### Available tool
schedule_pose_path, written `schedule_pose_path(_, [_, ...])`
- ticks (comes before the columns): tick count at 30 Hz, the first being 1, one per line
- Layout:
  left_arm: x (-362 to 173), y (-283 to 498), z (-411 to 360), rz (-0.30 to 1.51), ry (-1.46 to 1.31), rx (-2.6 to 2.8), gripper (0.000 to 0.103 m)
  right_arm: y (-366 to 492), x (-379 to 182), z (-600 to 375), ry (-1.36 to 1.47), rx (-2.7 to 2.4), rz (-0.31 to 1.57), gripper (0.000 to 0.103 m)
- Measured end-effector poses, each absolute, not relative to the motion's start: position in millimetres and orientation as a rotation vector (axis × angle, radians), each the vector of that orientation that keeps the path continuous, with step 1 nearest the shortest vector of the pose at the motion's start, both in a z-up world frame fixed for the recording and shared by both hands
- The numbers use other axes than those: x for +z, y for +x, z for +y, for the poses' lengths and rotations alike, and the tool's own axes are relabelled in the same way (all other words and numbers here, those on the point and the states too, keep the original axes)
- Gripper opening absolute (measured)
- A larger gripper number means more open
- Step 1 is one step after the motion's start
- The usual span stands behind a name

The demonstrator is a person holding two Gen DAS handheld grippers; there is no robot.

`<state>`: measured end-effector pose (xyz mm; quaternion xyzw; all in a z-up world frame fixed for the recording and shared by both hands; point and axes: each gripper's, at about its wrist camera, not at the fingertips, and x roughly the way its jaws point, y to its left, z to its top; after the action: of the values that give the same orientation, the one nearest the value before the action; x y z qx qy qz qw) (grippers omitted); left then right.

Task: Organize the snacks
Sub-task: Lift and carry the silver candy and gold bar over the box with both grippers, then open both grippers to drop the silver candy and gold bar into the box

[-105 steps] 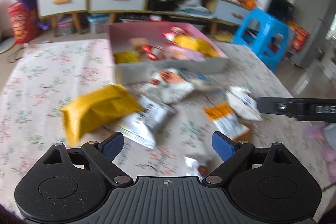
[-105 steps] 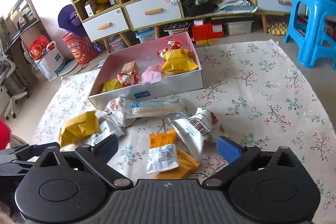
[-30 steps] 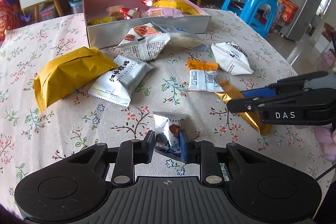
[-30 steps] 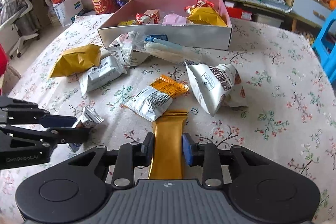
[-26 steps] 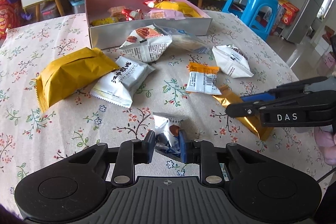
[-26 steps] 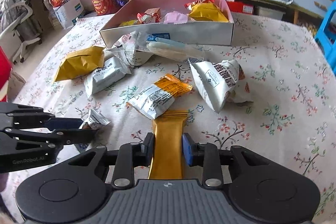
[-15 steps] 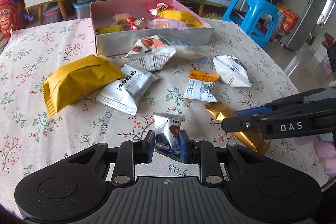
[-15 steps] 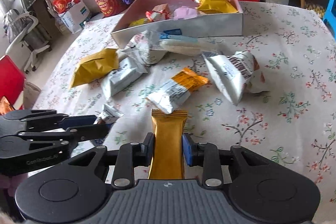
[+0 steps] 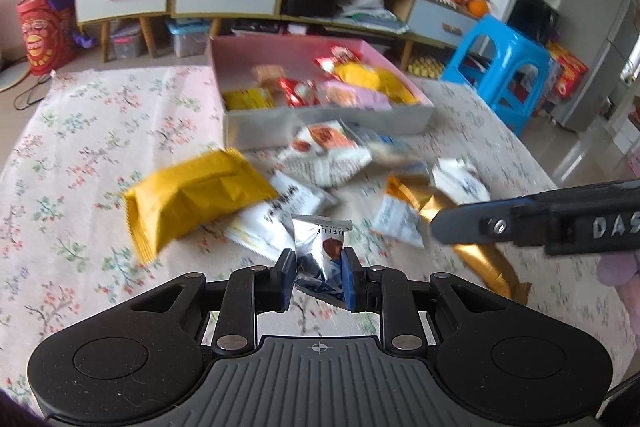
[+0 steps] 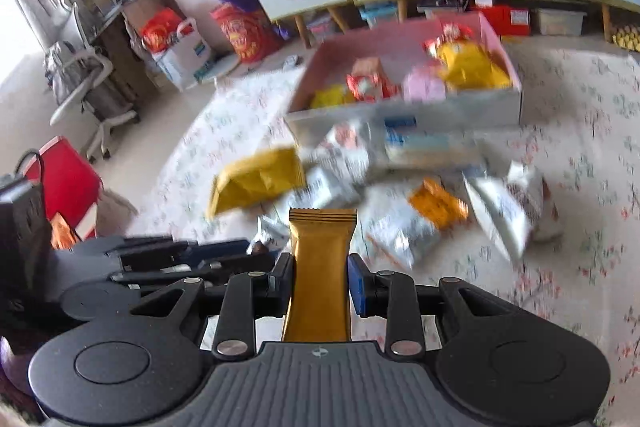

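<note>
Left side first: the left gripper [image 9: 316, 277] is pinching a small silver packet [image 9: 320, 247], jaws pressed onto its crumpled lower end, the top seam standing up above the pads. It hangs clear of the cloth [image 9: 80, 131], over the loose pile. Just beyond it lie a yellow bag [image 9: 192, 195] and a white pack [image 9: 280, 211], untouched.

Centre of the table: the pink box [image 9: 400, 119], open-topped, already part-filled with snacks. It sits straight ahead of both grippers, past the scattered bags, with its long side facing them.

Right side now: the right gripper [image 10: 322, 279] is clamped on a gold bar [image 10: 320, 267], pads on the 2 long edges. The bar's long axis runs straight along the fingers, so its far end points at the box.

So 2 items are in hand and both look bound for that box. From the left view the box lies ahead and a touch right; from the right view, ahead and a touch right too. Which hand is nearer I can't tell; they sit side by side. Each load has to clear the near wall before letting go.
</note>
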<state>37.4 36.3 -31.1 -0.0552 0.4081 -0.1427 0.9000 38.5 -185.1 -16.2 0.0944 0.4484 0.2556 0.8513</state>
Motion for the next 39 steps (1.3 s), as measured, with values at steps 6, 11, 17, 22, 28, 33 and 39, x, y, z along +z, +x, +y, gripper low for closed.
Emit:
schedule_pose_path(6, [-20,54,48,0.815,-0.173,-0.242,0.021,59,3,-187,0.252,0.504,0.881,0.018])
schedule_pose_path(11, [-10,69,54,0.774,-0.180,-0.200,0.021,73,6,-192,0.294,0.466,0.858,0.018])
schedule_pose_path(17, [-4,89,57,0.748,-0.174,-0.168,0.021,89,13,-201,0.328,0.416,0.820,0.018])
schedule_pose_path(22, [-2,107,62,0.729,-0.203,-0.150,0.021,107,22,-214,0.390,0.362,0.746,0.018])
schedule_pose_path(28, [1,132,53,0.690,-0.184,-0.169,0.021,128,15,-219,0.417,0.325,0.705,0.018])
schedule_pose_path(33, [-3,155,40,0.664,-0.147,-0.178,0.021,158,-1,-225,0.452,0.301,0.724,0.018])
schedule_pose_path(39, [-16,182,29,0.676,-0.056,-0.140,0.021,183,-14,-222,0.415,0.309,0.729,0.018])
